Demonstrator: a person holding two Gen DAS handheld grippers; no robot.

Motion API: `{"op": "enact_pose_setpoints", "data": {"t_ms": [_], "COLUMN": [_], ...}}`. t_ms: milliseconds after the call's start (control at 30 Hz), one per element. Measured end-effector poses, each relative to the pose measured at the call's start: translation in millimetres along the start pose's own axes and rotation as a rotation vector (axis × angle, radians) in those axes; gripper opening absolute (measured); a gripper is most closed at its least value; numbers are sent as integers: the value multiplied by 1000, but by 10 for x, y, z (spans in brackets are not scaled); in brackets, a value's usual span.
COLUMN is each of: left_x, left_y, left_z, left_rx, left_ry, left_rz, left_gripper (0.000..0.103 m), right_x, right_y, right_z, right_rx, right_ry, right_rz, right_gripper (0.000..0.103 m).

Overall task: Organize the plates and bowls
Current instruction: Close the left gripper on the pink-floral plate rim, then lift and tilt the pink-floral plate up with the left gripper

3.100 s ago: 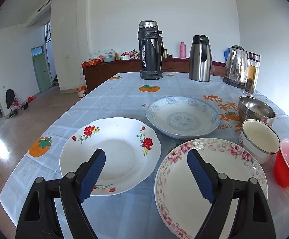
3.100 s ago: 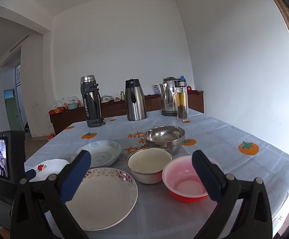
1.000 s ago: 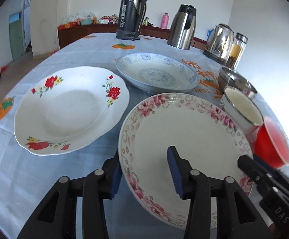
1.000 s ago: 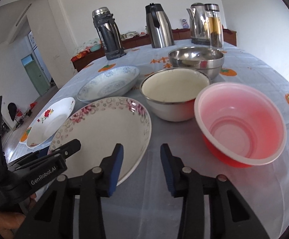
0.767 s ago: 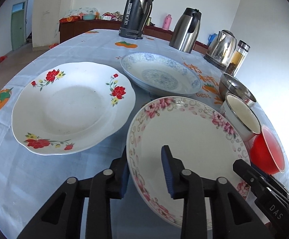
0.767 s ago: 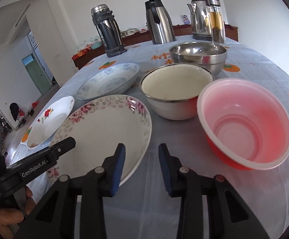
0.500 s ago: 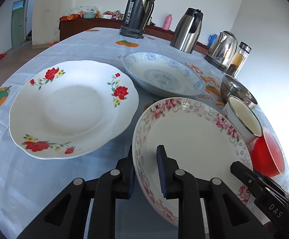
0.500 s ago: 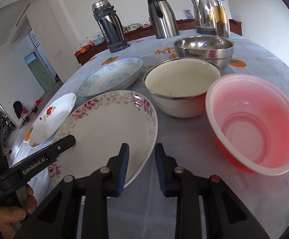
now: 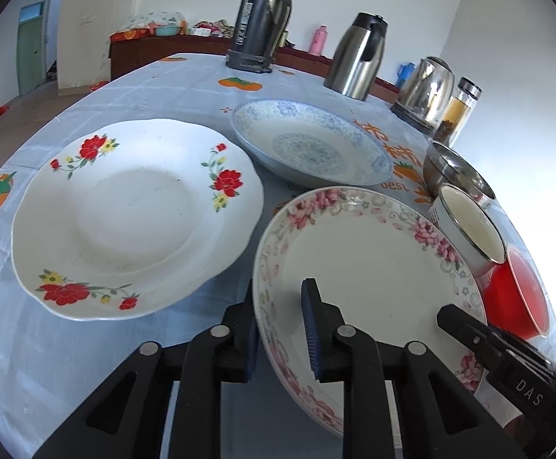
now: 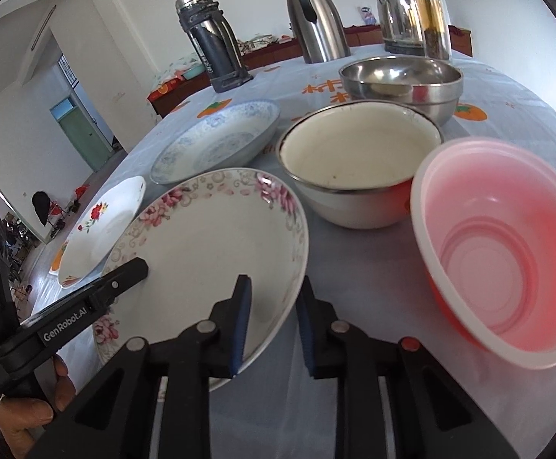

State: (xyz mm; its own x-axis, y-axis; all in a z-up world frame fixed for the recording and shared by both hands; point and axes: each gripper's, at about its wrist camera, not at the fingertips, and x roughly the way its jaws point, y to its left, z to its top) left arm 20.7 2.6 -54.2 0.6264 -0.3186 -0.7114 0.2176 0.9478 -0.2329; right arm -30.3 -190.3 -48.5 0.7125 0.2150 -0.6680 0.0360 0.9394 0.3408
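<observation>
so, left wrist view: left gripper [image 9: 279,325] sits on the near-left rim of the pink-flower plate [image 9: 369,264], one blue pad inside the dish, the other outside under the rim, jaws narrow and pinching it. red-flower plate [image 9: 132,218] lies just to the left, blue-pattern plate [image 9: 312,145] behind, both flat on the table [image 9: 155,88]. steel bowl [image 9: 457,172], cream enamel bowl [image 9: 469,225] and red bowl [image 9: 522,294] line up along the right. right wrist view: right gripper [image 10: 274,317] straddles the same plate's near-right rim [image 10: 216,244], jaws closing, rim between the pads, contact hard to tell. a hand [image 10: 29,405] holds the left tool at lower left. red bowl is nearest right, with the enamel bowl and steel bowl behind it.
</observation>
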Motion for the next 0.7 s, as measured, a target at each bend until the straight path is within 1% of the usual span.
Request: {"op": "enact_pose_setpoints", "data": {"t_ms": [100, 367, 467, 567, 700], "left_x": [2, -4, -44, -130, -189], "left_y": [-45, -33, -53, -96, -77], "left_z": [-10, -17, -20, -5, 25], "left_rx": [29, 22, 30, 51, 41], "left_ry": [-6, -10, -19, -45, -57], "left_rz": [19, 20, 7, 12, 10], "left_gripper": [27, 27, 27, 27, 27], "right_x": [4, -11, -72, -130, -191], "right_y": [6, 60, 70, 90, 114], "right_z": [-3, -21, -41, -44, -13], "right_rx": [-3, -33, -38, -49, -41], "right_ry": [-5, -11, -36, -55, -70], "right_rz": [-1, -32, -42, -52, -36], "right_gripper": [24, 24, 24, 24, 24]}}
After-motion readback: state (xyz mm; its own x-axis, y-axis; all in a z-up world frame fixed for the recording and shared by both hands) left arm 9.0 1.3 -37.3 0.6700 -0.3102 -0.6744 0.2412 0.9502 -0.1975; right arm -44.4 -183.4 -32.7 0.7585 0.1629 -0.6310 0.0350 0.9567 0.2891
